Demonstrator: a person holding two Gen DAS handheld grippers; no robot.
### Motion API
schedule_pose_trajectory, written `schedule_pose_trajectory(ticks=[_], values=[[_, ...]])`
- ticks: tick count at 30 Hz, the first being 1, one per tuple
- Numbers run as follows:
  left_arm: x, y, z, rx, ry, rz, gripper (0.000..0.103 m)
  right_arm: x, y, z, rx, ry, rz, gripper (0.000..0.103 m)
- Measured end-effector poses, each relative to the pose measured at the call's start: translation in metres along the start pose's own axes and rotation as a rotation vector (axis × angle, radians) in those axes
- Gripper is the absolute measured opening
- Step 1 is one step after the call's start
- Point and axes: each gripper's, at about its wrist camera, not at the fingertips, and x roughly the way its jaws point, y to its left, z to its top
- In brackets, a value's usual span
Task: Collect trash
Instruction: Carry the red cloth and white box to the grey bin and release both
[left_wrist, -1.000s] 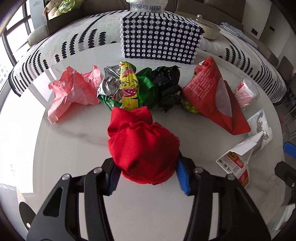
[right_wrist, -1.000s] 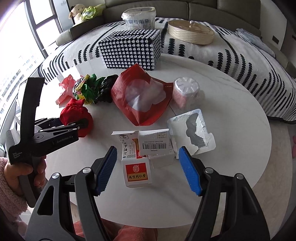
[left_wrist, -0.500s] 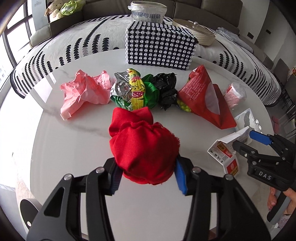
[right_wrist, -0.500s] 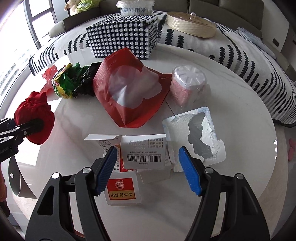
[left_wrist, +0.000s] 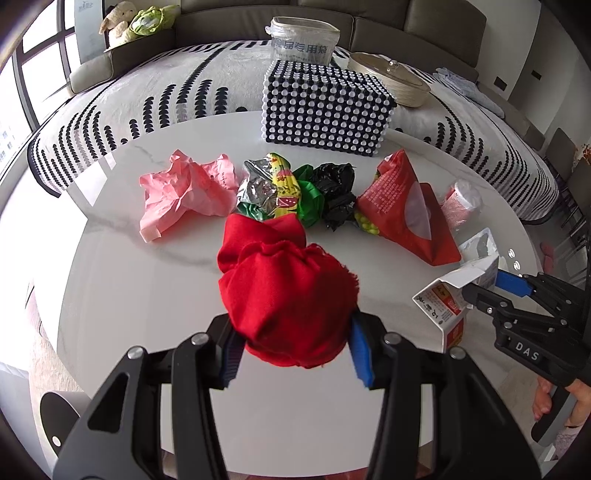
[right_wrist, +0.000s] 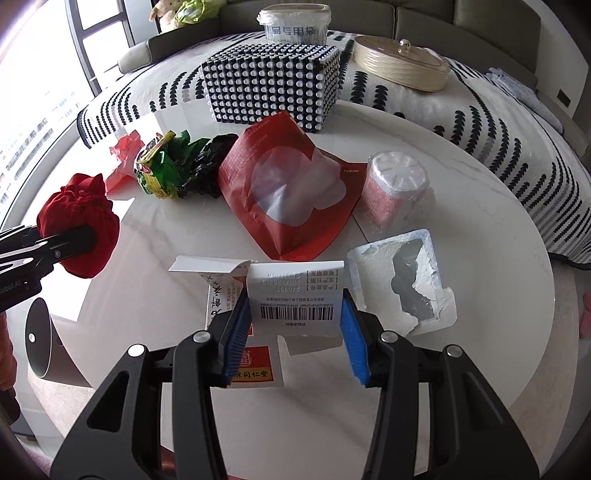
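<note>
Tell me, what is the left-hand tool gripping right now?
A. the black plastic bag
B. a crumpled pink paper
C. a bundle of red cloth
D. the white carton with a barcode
C: in the left wrist view the red cloth sits squeezed between the jaws of the left gripper, while the pink paper and the black bag lie on the table beyond it.

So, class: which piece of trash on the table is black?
The crumpled black bag, lying between the green wrapper and the red pouch; nothing else there is black.
</note>
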Motion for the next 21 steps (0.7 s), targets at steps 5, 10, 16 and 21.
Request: schedule_pose_trajectory(ticks=[5,10,16,21], values=[[-0.024,0.022,-0.003,-0.041,-0.04,0.015,0.048,-0.019,0.02,0.011,-0.036,-0.032,0.028,0.045],[-0.053,0.056,-0.015,-0.106,-0.08,0.052,0.048,-0.031,0.056,0.024,-0.102,-0.056,0.074,0.045],[-0.089,0.11,-0.042,-0.226,-0.115,0.134,0.048,-0.035,0.12,0.038,-0.232,-0.076,0.159,0.045],[-0.117,0.161,-0.08,-0.354,-0.123,0.226,0.048,-0.034,0.185,0.045,-0.358,-0.081,0.247,0.045]])
